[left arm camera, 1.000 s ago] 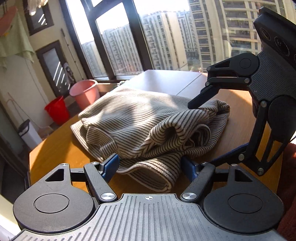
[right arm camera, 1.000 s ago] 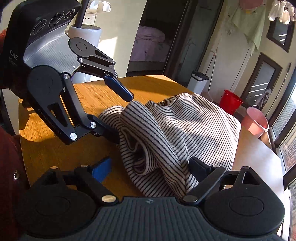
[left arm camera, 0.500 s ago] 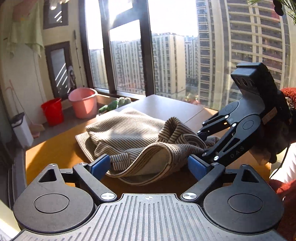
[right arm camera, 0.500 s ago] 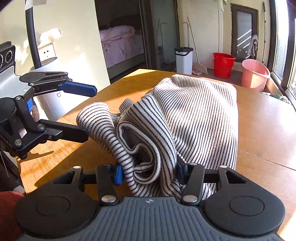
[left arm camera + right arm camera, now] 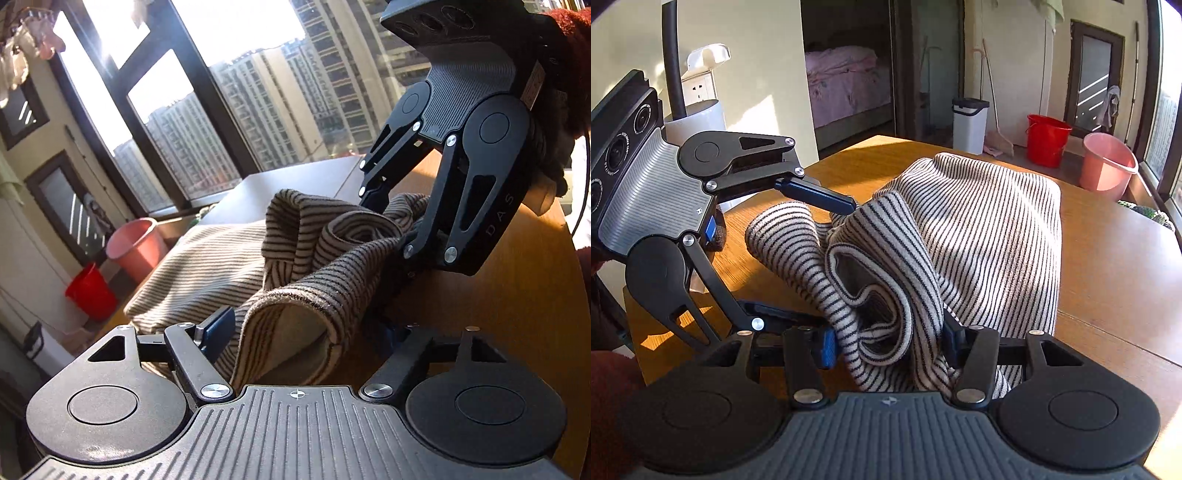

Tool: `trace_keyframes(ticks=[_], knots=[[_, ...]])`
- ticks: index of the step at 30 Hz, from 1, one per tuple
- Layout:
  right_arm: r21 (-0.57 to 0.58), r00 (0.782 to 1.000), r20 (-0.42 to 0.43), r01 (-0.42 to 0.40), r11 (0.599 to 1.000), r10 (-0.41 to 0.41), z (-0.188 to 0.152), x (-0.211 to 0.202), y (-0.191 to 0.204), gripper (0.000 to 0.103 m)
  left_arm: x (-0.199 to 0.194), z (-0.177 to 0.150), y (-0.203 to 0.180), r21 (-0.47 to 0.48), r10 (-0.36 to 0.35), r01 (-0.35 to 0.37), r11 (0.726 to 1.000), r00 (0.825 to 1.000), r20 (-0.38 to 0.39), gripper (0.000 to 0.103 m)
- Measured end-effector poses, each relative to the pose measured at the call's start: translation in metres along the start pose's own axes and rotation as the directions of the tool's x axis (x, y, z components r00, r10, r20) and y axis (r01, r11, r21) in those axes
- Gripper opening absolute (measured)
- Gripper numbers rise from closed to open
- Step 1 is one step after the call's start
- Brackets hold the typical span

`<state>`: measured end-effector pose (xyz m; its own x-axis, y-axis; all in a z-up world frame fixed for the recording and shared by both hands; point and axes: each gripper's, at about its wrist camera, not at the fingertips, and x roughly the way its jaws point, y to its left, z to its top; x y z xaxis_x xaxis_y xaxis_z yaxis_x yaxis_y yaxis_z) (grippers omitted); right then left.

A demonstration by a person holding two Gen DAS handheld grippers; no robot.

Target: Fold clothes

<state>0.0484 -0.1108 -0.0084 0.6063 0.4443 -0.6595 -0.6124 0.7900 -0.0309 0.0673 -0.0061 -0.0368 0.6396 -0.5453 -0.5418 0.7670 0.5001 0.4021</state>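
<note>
While buckets [image 5: 1047, 140] hide contents, left tool [image 5: 303, 328], right tool [image 5: 888, 345] just closing, seemingly clamping sweater [image 5: 990, 236].

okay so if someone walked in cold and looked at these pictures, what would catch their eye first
A bunched black-and-white striped garment lying on a wooden table, its near end gathered up. Both tongs close in there: the right tongs pinch a thick fold, and the left tongs have just been closing around another bunch.

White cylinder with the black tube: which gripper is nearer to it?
Left. The left gripper is just in front of the white cylinder; the right gripper is farther back, with the left one between. Both pairs of jaws have just been closing, with the striped garment between them.
</note>
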Motion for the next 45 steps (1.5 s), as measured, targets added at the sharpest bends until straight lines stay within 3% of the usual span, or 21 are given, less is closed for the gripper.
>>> trace_keyframes(ticks=[1, 3, 6, 9, 11, 13, 15, 16, 17, 19, 21, 23, 27, 28, 31, 34, 37, 41, 42, 43, 45], knots=[[-0.059, 0.999, 0.005, 0.036, 0.998, -0.035, -0.002, -0.003, 0.004, 0.056, 0.002, 0.0, 0.002, -0.023, -0.026, 0.026, 0.999, 1.0, 0.006, 0.059], [-0.181, 0.995, 0.02, 0.098, 0.979, -0.096, -0.01, -0.005, 0.015, 0.068, 0.007, 0.001, 0.007, -0.07, -0.079, 0.081, 0.994, 0.997, 0.02, 0.056], [-0.337, 0.985, 0.059, 0.175, 0.925, -0.165, -0.022, -0.005, 0.03, 0.074, 0.015, -0.002, 0.015, -0.169, -0.127, 0.128, 0.977, 0.992, 0.016, 0.054], [-0.428, 0.967, 0.127, 0.252, 0.868, -0.219, -0.028, -0.002, 0.043, 0.074, 0.021, -0.008, 0.044, -0.41, -0.212, 0.211, 0.887, 0.976, 0.044, 0.052], [-0.397, 0.963, 0.136, 0.27, 0.877, -0.234, -0.022, -0.003, 0.044, 0.045, 0.021, -0.013, 0.061, -0.528, -0.251, 0.243, 0.814, 0.966, 0.058, 0.052], [-0.343, 0.973, 0.099, 0.23, 0.911, -0.208, -0.012, -0.009, 0.036, 0.041, 0.012, -0.015, 0.068, -0.556, -0.276, 0.274, 0.784, 0.958, 0.082, 0.054], [-0.332, 0.977, 0.064, 0.214, 0.919, -0.205, -0.009, -0.016, 0.032, 0.039, -0.004, -0.018, 0.074, -0.558, -0.305, 0.319, 0.766, 0.945, 0.121, 0.064], [-0.333, 0.977, 0.049, 0.212, 0.919, -0.208, -0.009, -0.02, 0.032, 0.039, -0.013, -0.022, 0.08, -0.586, -0.298, 0.33, 0.74, 0.942, 0.156, 0.074], [-0.335, 0.977, 0.034, 0.212, 0.918, -0.213, -0.01, -0.024, 0.032, 0.039, -0.022, -0.025, 0.087, -0.614, -0.288, 0.342, 0.711, 0.939, 0.19, 0.077], [-0.37, 0.975, 0.01, 0.208, 0.905, -0.22, -0.009, -0.034, 0.036, 0.039, -0.039, -0.032, 0.1, -0.664, -0.265, 0.368, 0.65, 0.93, 0.256, 0.078], [-0.411, 0.973, -0.012, 0.204, 0.888, -0.229, -0.008, -0.044, 0.042, 0.039, -0.04, -0.037, 0.115, -0.727, -0.202, 0.331, 0.602, 0.943, 0.263, 0.075], [-0.494, 0.967, -0.019, 0.212, 0.843, -0.254, -0.005, -0.052, 0.053, 0.039, -0.023, -0.038, 0.128, -0.779, -0.126, 0.263, 0.569, 0.964, 0.234, 0.066], [-0.626, 0.957, -0.017, 0.216, 0.75, -0.29, 0.013, -0.064, 0.072, 0.038, 0.025, -0.046, 0.145, -0.855, -0.156, 0.28, 0.438, 0.96, 0.234, 0.055], [-0.654, 0.956, -0.016, 0.212, 0.727, -0.293, 0.021, -0.067, 0.075, 0.038, 0.035, -0.048, 0.149, -0.862, -0.173, 0.278, 0.424, 0.959, 0.224, 0.055], [-0.731, 0.957, 0.001, 0.198, 0.654, -0.289, 0.052, -0.065, 0.075, 0.038, 0.057, -0.054, 0.154, -0.864, -0.225, 0.268, 0.426, 0.956, 0.186, 0.049], [-0.741, 0.963, 0.033, 0.202, 0.641, -0.267, 0.09, -0.042, 0.063, 0.038, 0.069, -0.061, 0.16, -0.869, -0.266, 0.265, 0.419, 0.95, 0.162, 0.044], [-0.726, 0.973, 0.027, 0.176, 0.664, -0.228, 0.115, -0.002, 0.045, 0.039, 0.071, -0.073, 0.17, -0.881, -0.3, 0.299, 0.367, 0.934, 0.192, 0.037], [-0.657, 0.988, -0.037, 0.088, 0.749, -0.149, 0.14, 0.063, 0.01, 0.041, 0.07, -0.085, 0.175, -0.888, -0.301, 0.328, 0.321, 0.925, 0.232, 0.034], [-0.629, 0.99, -0.064, 0.059, 0.775, -0.127, 0.142, 0.077, 0.001, 0.043, 0.065, -0.086, 0.176, -0.888, -0.292, 0.322, 0.327, 0.929, 0.23, 0.034], [-0.6, 0.99, -0.092, 0.029, 0.799, -0.105, 0.143, 0.09, -0.008, 0.044, 0.056, -0.086, 0.176, -0.882, -0.259, 0.289, 0.373, 0.945, 0.201, 0.037], [-0.529, 0.989, -0.135, -0.017, 0.848, -0.064, 0.142, 0.112, -0.026, 0.047, 0.036, -0.084, 0.175, -0.86, -0.185, 0.216, 0.463, 0.972, 0.144, 0.053]])
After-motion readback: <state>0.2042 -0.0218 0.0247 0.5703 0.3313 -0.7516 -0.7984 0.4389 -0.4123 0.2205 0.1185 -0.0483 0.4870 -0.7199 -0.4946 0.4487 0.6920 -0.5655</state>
